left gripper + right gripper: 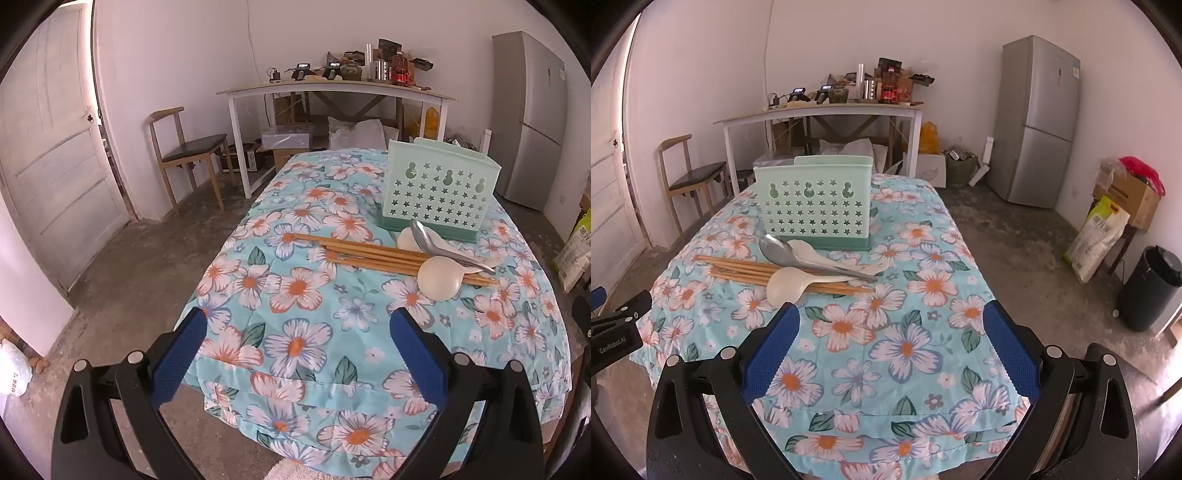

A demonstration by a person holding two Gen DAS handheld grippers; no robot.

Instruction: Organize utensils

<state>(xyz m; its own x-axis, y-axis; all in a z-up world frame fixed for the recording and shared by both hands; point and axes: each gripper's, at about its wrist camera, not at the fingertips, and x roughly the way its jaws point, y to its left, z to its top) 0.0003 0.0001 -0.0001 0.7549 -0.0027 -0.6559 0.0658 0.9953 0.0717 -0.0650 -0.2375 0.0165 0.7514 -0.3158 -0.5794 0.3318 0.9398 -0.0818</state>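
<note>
Floral cloth covers the table (923,332); chopsticks (738,271) and spoons (786,286) lie heaped just before the green holder (812,206). Left gripper (299,350) and right gripper (892,347) hover wide, empty. Overlapped handles, seemingly tangled, could drag neighbours off.

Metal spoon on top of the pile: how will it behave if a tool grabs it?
The metal spoon looks polished, so probably slippery between flat pads. It rests across the chopsticks and a white spoon, not flat on the cloth, so it may rock or slide when nudged. It looks rigid and shouldn't flex.
</note>
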